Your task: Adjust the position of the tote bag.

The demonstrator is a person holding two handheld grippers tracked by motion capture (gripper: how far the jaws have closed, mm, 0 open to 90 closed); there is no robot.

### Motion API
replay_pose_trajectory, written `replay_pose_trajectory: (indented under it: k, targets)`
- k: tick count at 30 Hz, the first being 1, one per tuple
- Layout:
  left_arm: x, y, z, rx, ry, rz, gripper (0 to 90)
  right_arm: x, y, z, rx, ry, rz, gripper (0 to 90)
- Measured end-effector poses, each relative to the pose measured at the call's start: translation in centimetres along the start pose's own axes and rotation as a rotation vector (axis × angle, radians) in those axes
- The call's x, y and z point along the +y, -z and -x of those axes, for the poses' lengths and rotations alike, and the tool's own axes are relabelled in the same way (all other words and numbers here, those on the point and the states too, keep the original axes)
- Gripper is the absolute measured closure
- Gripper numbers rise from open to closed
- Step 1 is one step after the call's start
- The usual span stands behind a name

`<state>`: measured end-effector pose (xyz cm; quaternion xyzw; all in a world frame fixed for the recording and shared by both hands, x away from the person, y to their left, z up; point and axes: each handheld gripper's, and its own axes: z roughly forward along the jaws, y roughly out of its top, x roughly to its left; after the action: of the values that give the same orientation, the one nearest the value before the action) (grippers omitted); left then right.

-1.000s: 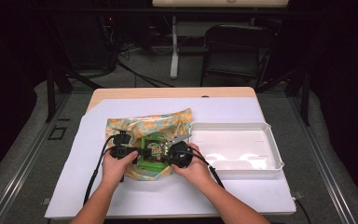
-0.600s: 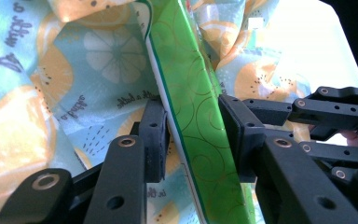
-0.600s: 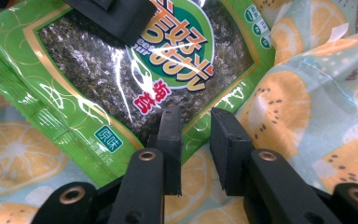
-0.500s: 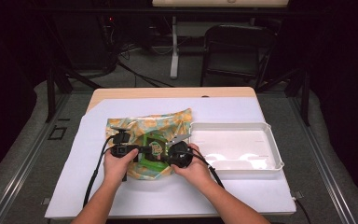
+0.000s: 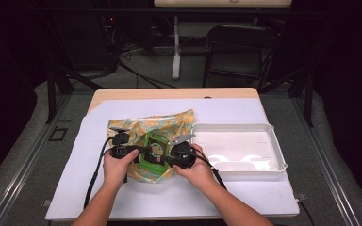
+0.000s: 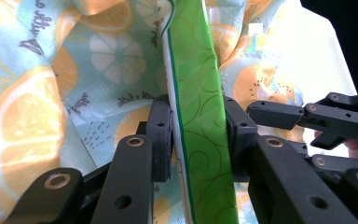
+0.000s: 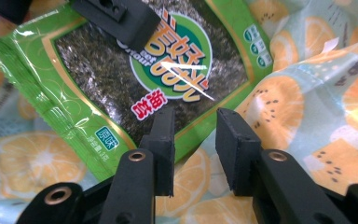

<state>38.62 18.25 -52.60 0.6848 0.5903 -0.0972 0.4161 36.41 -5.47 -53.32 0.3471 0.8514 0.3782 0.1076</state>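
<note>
Green seaweed snack packet [image 5: 152,151] held edge-on above citrus-print cloth bag [image 5: 136,126], left of white tray [image 5: 238,129]. Left gripper [image 6: 198,135] clamped on packet, jaws just closed. Right gripper [image 7: 193,135] just opened, parted, nothing gripped. Packet not yet bagged; insertion judged remaining.

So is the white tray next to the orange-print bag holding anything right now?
No, the white tray shows a bare bottom in the high view, with light glare alone on it.

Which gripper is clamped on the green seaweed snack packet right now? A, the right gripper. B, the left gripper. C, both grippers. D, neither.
B: in the left gripper view the left gripper has both pads pressed on the packet edge, while the right gripper stands open with nothing between its jaws.
</note>
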Motion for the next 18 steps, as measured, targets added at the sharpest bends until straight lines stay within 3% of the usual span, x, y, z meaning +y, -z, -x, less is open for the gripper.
replay_pose_trajectory:
  k: [18]
  targets:
    - [-0.5,1.4,0.3,0.004,0.004,-0.015,71.4,0.6,1.5,0.4,0.004,-0.015,0.066,66.0]
